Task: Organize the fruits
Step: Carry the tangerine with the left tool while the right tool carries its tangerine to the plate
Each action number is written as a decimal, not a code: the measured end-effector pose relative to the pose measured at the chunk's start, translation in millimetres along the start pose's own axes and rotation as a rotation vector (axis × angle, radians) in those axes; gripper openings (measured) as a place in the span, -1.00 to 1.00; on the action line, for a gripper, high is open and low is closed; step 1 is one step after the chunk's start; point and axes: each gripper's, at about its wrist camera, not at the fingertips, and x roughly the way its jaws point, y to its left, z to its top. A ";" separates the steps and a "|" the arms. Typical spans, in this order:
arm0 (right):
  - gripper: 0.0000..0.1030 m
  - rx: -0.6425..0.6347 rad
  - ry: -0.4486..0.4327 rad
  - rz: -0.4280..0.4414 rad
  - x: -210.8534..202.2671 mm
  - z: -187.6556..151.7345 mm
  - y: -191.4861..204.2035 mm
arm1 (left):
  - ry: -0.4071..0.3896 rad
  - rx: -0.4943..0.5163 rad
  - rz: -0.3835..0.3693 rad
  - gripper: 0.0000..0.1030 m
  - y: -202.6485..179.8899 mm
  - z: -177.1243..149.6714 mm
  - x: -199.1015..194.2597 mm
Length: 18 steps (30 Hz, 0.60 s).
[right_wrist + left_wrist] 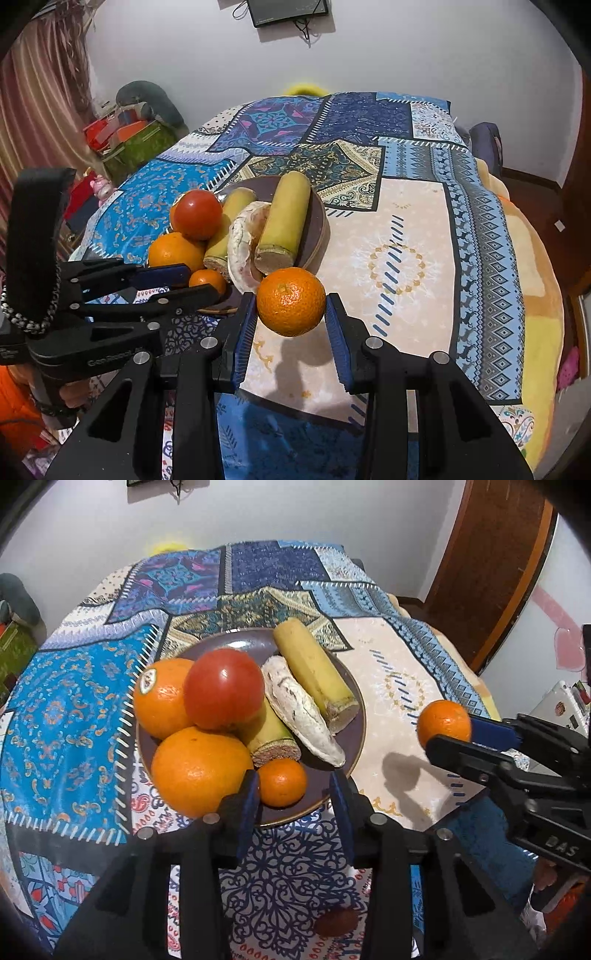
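A: Orange and glossy, the mandarin (291, 301) is sitting right between the blue pads of the right claw (291, 314), and both pads are pressing on its sides. It is hanging above the patterned cloth (406, 221) with its shadow lying below it.

B: So the right claw is grasping that mandarin. What is the left claw (293, 794) doing?

A: It is standing released. A smaller mandarin (282, 782) is resting between its fingertips, close to the left pad and clear of the right one, so nothing is being squeezed. That little fruit is lying on the near edge of the brown plate (347, 686).

B: And beyond the left claw?

A: Just past its tips the heap is sitting on the same plate: a big orange (199, 770) touching the left finger's outer side, a second orange with a sticker (160, 698) behind it, a red tomato (223, 688) riding on top, two yellow-green banana pieces (317, 672) with cut ends facing the claw, and a pale peel (303, 716) lying between them.

B: Where is the plate relative to the right claw?

A: It is lying ahead and to the left of it, near the held mandarin.
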 end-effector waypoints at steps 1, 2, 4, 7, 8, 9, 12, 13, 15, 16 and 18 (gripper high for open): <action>-0.33 -0.002 0.000 0.000 1.2 1.3 0.5 | -0.011 0.002 0.002 -0.24 0.5 -0.2 -5.0; -0.33 -0.007 -0.001 0.001 2.2 3.0 2.0 | -0.023 0.002 0.002 -0.24 1.7 -0.2 -10.1; -0.33 -0.012 -0.004 0.004 4.4 6.9 3.8 | -0.050 -0.007 0.000 -0.24 6.5 0.9 -22.7; -0.33 -0.020 -0.008 0.010 8.9 13.4 7.6 | -0.093 -0.023 0.021 -0.24 17.9 4.0 -39.9; -0.33 -0.024 -0.010 0.014 10.7 15.9 9.8 | -0.105 -0.029 0.028 -0.24 22.3 5.0 -44.7; -0.33 -0.029 -0.012 0.018 12.9 19.2 12.6 | -0.121 -0.037 0.038 -0.24 29.0 6.4 -50.7; -0.33 -0.050 -0.019 0.029 19.4 28.2 22.0 | -0.150 -0.059 0.079 -0.24 46.8 9.0 -59.6; -0.33 -0.058 -0.020 0.031 21.4 30.6 25.0 | -0.154 -0.065 0.091 -0.24 52.4 9.4 -60.8; -0.33 -0.077 -0.023 0.034 27.6 37.8 31.8 | -0.156 -0.087 0.122 -0.24 66.9 8.7 -61.0; -0.33 -0.085 -0.025 0.034 29.9 40.8 34.2 | -0.154 -0.095 0.128 -0.24 72.8 7.7 -60.7; -0.33 -0.096 -0.028 0.035 37.4 50.4 38.1 | -0.148 -0.115 0.142 -0.24 86.0 5.3 -58.2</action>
